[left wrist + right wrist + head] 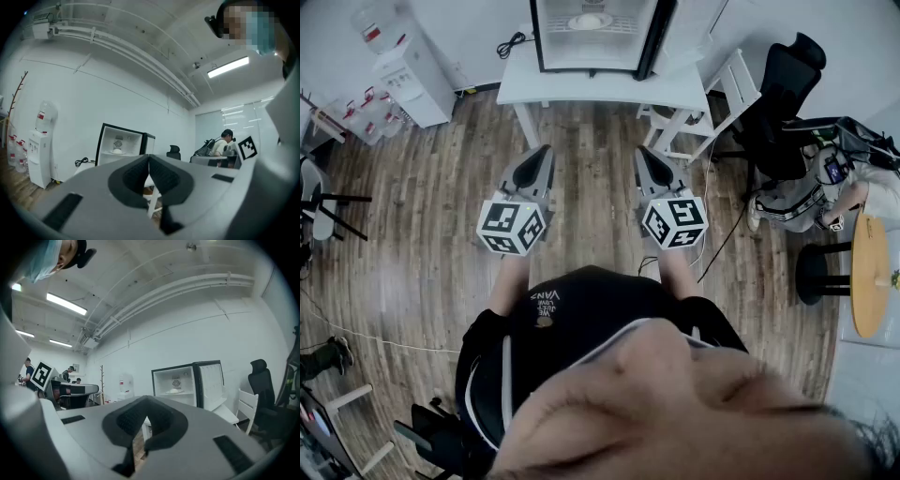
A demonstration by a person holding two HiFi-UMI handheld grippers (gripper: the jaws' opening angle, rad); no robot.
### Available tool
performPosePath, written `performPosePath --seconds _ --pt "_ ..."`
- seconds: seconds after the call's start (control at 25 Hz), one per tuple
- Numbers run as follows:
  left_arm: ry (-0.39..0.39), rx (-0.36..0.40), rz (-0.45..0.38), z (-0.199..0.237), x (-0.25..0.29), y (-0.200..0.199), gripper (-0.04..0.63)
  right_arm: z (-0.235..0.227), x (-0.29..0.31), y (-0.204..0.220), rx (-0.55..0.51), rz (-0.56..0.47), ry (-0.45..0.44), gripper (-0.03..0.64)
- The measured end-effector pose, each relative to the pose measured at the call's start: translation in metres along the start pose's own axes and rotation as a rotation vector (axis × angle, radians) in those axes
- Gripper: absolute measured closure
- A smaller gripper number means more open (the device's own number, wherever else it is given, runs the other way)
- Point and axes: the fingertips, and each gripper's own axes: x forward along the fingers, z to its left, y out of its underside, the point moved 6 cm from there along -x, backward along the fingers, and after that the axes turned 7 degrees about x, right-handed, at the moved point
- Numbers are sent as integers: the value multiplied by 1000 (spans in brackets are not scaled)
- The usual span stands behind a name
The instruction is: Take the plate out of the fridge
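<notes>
The person wears a black T-shirt with small white lettering on the chest. The left gripper and right gripper are grey shells with black-padded jaws, each bearing a white cube of black square markers.

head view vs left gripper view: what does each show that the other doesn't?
Head view only: the round wooden table at the right edge and the wearer's black shirt.

Left gripper view only: the ceiling pipes, the light strip, and the left gripper head-on, its fingers pressed together with nothing between them.

Both: the fridge standing open with the plate on its shelf, the water dispenser and the black office chair.
</notes>
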Motion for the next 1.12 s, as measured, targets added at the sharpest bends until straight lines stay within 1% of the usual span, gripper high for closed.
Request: performPosePath --seconds 0.24,0.52,0.84,1.12 --pt "-1 -11 5 8 2 2 578 1 7 3 10 12 2 604" --pt "8 -28 18 17 -4 11 578 5 7 5 39 -23 31 604" --pt "50 -33 39 33 -9 18 578 16 16 14 61 -10 79 604" --pt "71 -38 44 43 -8 24 578 27 26 20 62 1 77 604"
